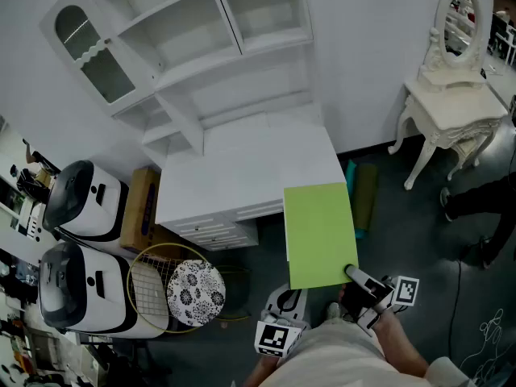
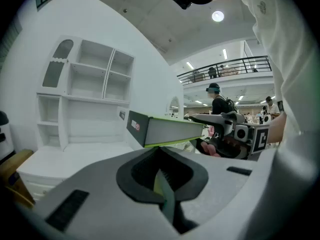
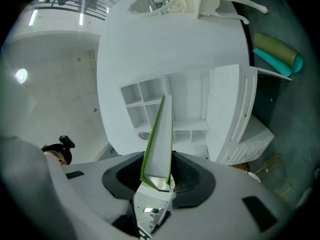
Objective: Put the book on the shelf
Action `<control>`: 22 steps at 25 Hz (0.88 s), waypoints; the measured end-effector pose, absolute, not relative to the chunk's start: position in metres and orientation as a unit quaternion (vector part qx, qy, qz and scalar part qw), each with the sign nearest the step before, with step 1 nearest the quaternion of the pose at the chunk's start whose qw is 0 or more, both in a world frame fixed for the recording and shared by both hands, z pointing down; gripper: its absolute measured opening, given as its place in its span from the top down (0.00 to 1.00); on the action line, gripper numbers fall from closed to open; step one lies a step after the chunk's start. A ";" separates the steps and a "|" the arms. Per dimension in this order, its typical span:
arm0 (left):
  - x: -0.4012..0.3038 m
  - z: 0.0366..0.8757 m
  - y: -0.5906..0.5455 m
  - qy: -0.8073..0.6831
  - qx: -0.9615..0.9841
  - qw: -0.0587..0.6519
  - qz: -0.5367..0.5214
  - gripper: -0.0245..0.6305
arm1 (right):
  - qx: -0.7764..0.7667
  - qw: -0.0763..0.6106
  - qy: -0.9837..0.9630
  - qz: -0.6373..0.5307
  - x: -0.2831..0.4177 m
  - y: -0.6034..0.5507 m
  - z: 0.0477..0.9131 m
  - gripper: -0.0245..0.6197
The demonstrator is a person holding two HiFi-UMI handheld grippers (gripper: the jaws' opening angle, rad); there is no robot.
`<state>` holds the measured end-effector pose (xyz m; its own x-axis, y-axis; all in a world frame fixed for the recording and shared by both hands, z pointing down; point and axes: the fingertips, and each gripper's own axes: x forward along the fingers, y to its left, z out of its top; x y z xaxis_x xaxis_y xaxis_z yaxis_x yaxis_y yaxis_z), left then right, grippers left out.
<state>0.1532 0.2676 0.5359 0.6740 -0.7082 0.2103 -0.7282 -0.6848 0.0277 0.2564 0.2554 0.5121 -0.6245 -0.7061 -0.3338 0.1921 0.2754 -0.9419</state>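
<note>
A lime-green book (image 1: 318,232) is held flat and level over the floor, just right of the white desk (image 1: 250,164) that carries the white shelf unit (image 1: 201,31). My right gripper (image 1: 355,277) is shut on the book's near right corner. In the right gripper view the book (image 3: 160,134) stands edge-on between the jaws, pointing at the shelf compartments (image 3: 150,96). My left gripper (image 1: 284,303) hangs below the book's near edge, empty, jaws together. Its own view shows the book's spine (image 2: 137,126) in front of the shelf (image 2: 87,81).
Two white appliances (image 1: 85,204) (image 1: 81,289), a cardboard box (image 1: 141,208) and a wire basket with a patterned plate (image 1: 193,293) sit left of the desk. Rolled green and teal mats (image 1: 363,192) lie to its right. A white vanity table (image 1: 451,107) and a person's legs (image 1: 484,208) are at far right.
</note>
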 end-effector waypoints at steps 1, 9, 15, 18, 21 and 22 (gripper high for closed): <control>0.150 0.537 0.267 -0.393 0.913 0.056 0.094 0.96 | -0.186 0.389 0.698 -0.572 0.254 0.254 0.511 0.71; 0.147 0.541 0.265 -0.376 0.920 0.057 0.101 0.96 | -0.199 0.379 0.707 -0.563 0.246 0.254 0.507 0.71; 0.154 0.547 0.268 -0.367 0.922 0.058 0.112 0.96 | -0.198 0.392 0.701 -0.562 0.251 0.253 0.504 0.71; 0.158 0.552 0.267 -0.369 0.920 0.057 0.121 0.96 | -0.197 0.388 0.703 -0.562 0.254 0.249 0.506 0.71; 0.163 0.554 0.264 -0.377 0.917 0.060 0.118 0.96 | -0.192 0.378 0.706 -0.567 0.256 0.244 0.508 0.71; 0.166 0.555 0.263 -0.380 0.916 0.060 0.117 0.96 | -0.189 0.376 0.707 -0.568 0.257 0.243 0.507 0.71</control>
